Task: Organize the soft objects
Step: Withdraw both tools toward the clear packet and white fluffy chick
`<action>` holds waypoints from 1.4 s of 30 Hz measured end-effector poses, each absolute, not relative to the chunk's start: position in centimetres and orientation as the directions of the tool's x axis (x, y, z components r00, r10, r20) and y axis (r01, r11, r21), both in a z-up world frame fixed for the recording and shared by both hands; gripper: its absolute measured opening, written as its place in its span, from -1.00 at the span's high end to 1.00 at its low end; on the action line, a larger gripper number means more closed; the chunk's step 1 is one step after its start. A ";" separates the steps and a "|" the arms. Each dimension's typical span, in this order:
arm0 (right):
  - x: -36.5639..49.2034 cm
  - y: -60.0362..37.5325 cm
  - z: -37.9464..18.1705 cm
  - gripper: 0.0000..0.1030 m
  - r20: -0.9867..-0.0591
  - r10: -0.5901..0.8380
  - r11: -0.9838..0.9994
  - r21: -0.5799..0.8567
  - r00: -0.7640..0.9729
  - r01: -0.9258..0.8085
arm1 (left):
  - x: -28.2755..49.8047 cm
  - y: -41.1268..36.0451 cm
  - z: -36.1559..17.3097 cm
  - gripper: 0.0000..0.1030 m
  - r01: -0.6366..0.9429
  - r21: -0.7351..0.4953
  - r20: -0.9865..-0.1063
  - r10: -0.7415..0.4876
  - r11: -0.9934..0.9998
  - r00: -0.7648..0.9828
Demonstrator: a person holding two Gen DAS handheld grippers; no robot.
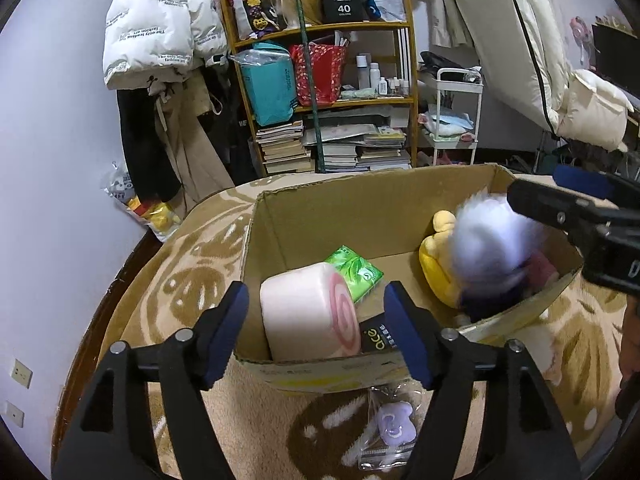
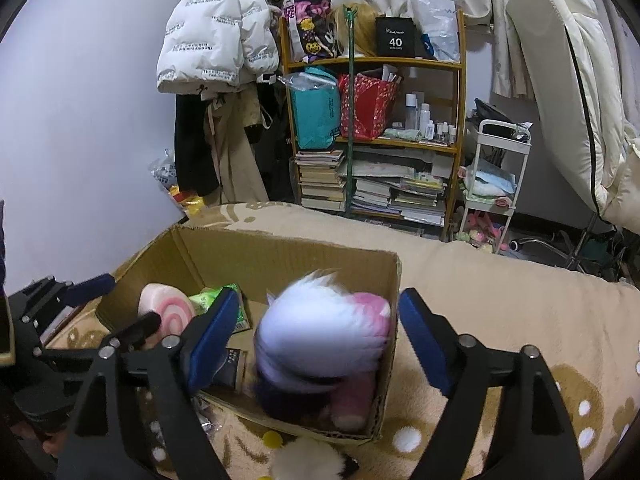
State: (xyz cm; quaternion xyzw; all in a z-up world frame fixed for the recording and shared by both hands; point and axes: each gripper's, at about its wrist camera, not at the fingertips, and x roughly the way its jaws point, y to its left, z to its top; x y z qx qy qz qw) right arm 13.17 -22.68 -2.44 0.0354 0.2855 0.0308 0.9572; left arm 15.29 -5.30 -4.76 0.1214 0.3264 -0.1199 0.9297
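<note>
Drop-off step: both hand-held grippers are hanging over the cardboard box (image 1: pixel 304 216) that is sitting on the beige patterned blanket (image 1: pixel 192 264), apparently a bed.

The left hand-held gripper (image 1: pixel 316 332) is standing with jaws apart at the box's near-left corner, nothing pressed between the pads. The pink swirl roll cushion (image 1: pixel 308 320) is lying in the box just beyond them, framed by the blue pads but not pinched, so it reads as let go. A green tissue pack (image 1: pixel 354 274) is lying just behind it, touching.

The right hand-held gripper (image 2: pixel 316 344) is gaping wide over the box's right end. The white-and-pink fluffy plush (image 2: pixel 320 336) is blurring between the pads without either one touching it; it looks to be dropping or settling onto the pile. In the left view the same end holds a yellow plush (image 1: pixel 436 252), with something dark under the fluffy one that can't be made out.

Still outside the box: a purple item in a clear packet (image 1: pixel 394 428) on the blanket by the near wall, and a white furry thing (image 2: pixel 308 460) in front of the near-right side, only partly in view.

Judgement: task partway done, two pieces just deposited. Next move is calling for lifting both grippers clear of the box rim, then reaching down to a leftover piece on the blanket, closing gently since the packet is thin and slippery, and carrying it over the wall.
</note>
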 end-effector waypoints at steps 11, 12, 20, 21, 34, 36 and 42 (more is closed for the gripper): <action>12.4 -23.0 -1.9 -1.00 -0.544 0.076 0.994 0.109 0.836 -0.019 | 13.7 -4.3 -3.6 -0.66 0.271 0.111 -0.626 -0.144 0.956 0.767; 12.1 -22.9 -1.8 -1.00 -0.542 0.073 0.994 0.106 0.837 -0.018 | 13.5 -4.1 -3.6 -0.66 0.268 0.109 -0.628 -0.143 0.957 0.765; 9.7 -22.4 -1.0 -1.00 -0.538 0.066 0.996 0.082 0.840 -0.026 | 11.1 -2.4 -2.6 -0.76 0.236 0.087 -0.636 -0.129 0.968 0.761; 9.4 -22.3 -0.8 -1.00 -0.537 0.067 0.996 0.083 0.841 -0.026 | 10.8 -2.2 -2.5 -0.78 0.233 0.083 -0.636 -0.129 0.969 0.761; 5.5 -22.9 0.6 -1.00 -0.533 0.069 0.993 0.122 0.843 -0.005 | 6.5 -1.7 -1.4 -0.80 0.245 0.112 -0.642 -0.118 0.963 0.758; 5.1 -23.2 0.5 -1.00 -0.540 0.075 0.990 0.139 0.838 0.000 | 6.2 -1.9 -1.5 -0.80 0.250 0.126 -0.644 -0.113 0.960 0.757; 5.1 -23.6 -0.3 -1.00 -0.565 0.078 0.986 0.163 0.821 0.019 | 6.4 -2.3 -2.4 -0.80 0.261 0.122 -0.661 -0.117 0.958 0.741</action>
